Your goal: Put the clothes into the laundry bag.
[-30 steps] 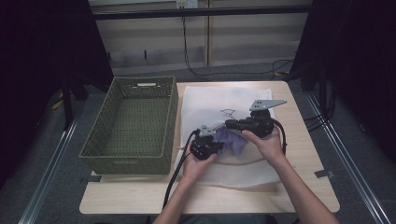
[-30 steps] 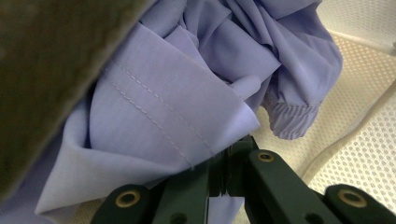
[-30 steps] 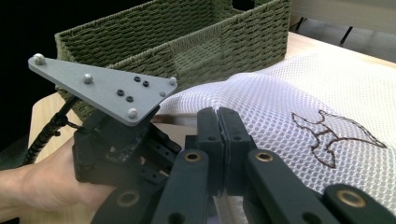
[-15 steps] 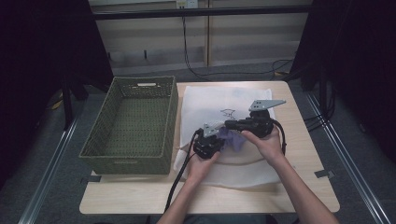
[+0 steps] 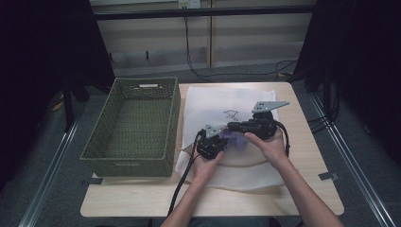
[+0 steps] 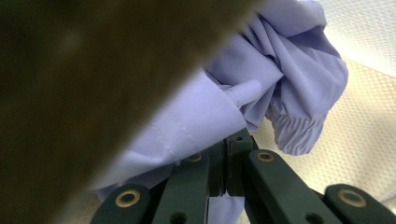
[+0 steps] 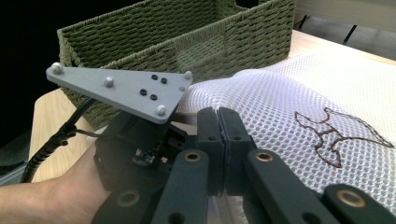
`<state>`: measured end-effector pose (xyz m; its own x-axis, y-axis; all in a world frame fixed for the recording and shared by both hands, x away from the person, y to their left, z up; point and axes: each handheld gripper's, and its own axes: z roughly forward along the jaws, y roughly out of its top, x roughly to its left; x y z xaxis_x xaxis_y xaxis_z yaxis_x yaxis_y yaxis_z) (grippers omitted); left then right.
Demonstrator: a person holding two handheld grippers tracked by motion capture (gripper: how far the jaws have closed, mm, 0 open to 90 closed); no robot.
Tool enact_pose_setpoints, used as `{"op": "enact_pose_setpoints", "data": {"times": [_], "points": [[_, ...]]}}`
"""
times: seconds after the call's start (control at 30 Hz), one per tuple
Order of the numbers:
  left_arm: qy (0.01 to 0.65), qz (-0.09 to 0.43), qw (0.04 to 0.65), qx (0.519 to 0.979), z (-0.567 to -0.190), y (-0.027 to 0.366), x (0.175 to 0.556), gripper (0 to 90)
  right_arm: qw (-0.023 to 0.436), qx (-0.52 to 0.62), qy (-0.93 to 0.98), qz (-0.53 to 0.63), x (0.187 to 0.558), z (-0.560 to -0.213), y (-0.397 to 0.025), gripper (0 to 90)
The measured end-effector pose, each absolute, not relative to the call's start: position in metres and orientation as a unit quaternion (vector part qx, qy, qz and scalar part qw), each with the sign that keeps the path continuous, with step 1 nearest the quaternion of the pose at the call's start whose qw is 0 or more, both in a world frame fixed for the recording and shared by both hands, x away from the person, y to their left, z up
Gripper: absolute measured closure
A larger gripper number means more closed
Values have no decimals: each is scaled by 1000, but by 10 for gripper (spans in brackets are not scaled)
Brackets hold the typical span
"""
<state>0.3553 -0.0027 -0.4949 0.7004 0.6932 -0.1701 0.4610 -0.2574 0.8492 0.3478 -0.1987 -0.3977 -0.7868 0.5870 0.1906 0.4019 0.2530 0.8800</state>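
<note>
Where jaws pinch, lilac garment (image 6: 280, 88) cuff.

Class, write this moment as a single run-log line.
left gripper: shut on purple garment | right gripper: shut, grip unclear | white mesh bag under both | woven basket: left, empty

You have a thin, smooth lilac cloth (image 6: 280, 79) with a gathered cuff, a white open-mesh fabric bag (image 7: 299, 88), a rough woven green basket (image 5: 137, 125), and a pale matt wooden bench (image 5: 312, 194).
</note>
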Motion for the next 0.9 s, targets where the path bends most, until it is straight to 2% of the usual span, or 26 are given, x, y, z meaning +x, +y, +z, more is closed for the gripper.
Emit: {"op": "enact_pose_setpoints", "data": {"times": [0.57,0.77,0.9], "points": [[382,132,467,787,-501,-6,359,875,81,311,793,518,348,-401,-196,893],[372,119,462,796,-498,-2,357,760,82,316,789,520,349,-400,-199,892],[362,110,461,802,-494,1,353,642,84,318,788,521,349,-400,-200,892]]}}
